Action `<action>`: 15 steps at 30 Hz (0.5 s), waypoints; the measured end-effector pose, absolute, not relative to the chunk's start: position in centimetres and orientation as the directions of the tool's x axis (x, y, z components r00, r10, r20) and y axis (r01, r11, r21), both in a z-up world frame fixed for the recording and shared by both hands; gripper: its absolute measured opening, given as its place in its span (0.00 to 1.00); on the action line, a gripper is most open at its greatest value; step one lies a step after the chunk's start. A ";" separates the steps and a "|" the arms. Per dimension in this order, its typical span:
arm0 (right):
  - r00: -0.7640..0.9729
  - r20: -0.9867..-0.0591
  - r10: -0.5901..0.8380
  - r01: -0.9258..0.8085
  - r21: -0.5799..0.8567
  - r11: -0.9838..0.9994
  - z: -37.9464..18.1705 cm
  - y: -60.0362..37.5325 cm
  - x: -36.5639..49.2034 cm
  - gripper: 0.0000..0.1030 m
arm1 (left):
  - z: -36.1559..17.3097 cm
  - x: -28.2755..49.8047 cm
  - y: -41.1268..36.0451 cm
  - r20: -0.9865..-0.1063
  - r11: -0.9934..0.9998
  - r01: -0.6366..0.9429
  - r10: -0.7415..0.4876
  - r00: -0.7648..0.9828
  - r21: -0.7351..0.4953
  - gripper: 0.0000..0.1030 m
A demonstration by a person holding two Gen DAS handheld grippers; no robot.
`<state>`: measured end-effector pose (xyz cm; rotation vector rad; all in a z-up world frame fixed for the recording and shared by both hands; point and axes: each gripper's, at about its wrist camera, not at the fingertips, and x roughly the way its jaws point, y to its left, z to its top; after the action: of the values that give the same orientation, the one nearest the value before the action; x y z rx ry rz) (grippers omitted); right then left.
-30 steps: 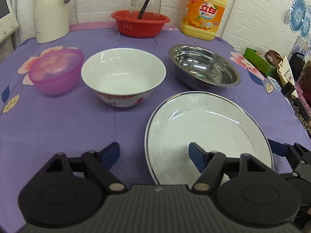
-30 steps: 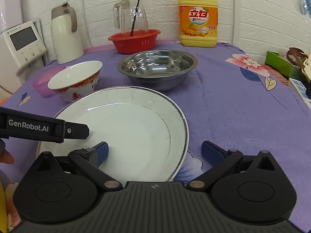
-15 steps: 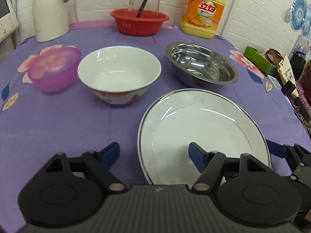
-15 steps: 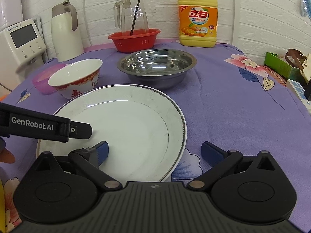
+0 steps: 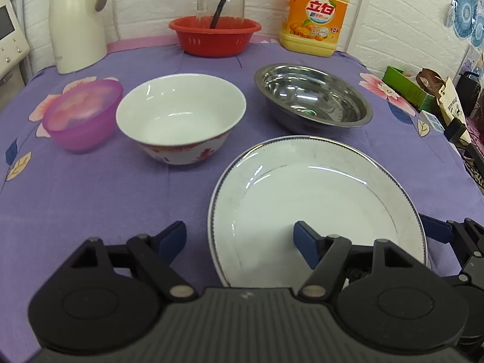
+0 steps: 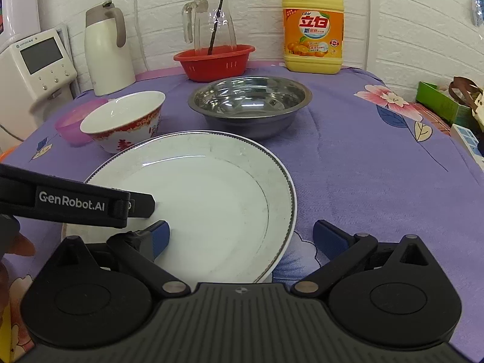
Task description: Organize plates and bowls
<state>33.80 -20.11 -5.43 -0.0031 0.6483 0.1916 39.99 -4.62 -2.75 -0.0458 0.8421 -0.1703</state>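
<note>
Left wrist view: the left hand-held gripper [image 5: 239,239] hangs over the near left rim of the white plate [image 5: 317,205], its jaws spread, one blue pad over the purple cloth and the other over the plate's well; nothing is pinched between them. The plate lies flat on the worktop [image 5: 90,193], nearest the cameras. Beyond it, left to right, stand a translucent pink bowl [image 5: 83,115], a white bowl with red pattern [image 5: 181,118] and a steel bowl [image 5: 313,95], each upright and apart from the others. The steel bowl sits just behind the plate's far rim.

Right wrist view: the right hand-held gripper [image 6: 242,239] straddles the plate's near right rim, jaws likewise apart and released, one pad above the plate, the other above the cloth. The left gripper's black finger, lettered "GenRobot.AI", reaches in from the left edge over the plate.

Along the brick wall at the back stand a cream kettle [image 6: 106,51], a red basket [image 6: 214,60] holding a glass jug [image 6: 211,21], and a yellow detergent bottle [image 6: 313,27].
</note>
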 end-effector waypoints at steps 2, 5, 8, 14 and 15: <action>0.780 -0.600 0.178 -0.181 0.057 0.982 -5.5 -20.0 33.8 1.00 | -2.8 40.0 -4.7 -0.739 0.986 0.128 -0.165 0.653 -0.107 0.71; 0.779 -0.600 0.181 -0.185 0.056 0.981 -5.5 -20.0 33.8 1.00 | -2.7 40.2 -4.8 -0.742 0.986 0.124 -0.163 0.650 -0.108 0.69; 0.775 -0.601 0.193 -0.200 0.056 0.978 -5.5 -19.7 33.6 1.00 | -2.7 40.1 -5.0 -0.740 0.985 0.137 -0.171 0.651 -0.107 0.68; 0.771 -0.602 0.207 -0.215 0.060 0.975 -5.5 -19.1 33.4 1.00 | -2.7 39.9 -5.9 -0.729 0.979 0.166 -0.197 0.655 -0.115 0.61; 0.765 -0.601 0.230 -0.245 0.058 0.968 -5.5 -18.5 33.2 1.00 | -2.7 39.8 -6.2 -0.730 0.981 0.162 -0.187 0.658 -0.105 0.61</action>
<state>33.20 -18.48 -5.47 -0.0243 0.6502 0.2583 39.84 -6.20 -2.73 -0.0315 0.8298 -0.1976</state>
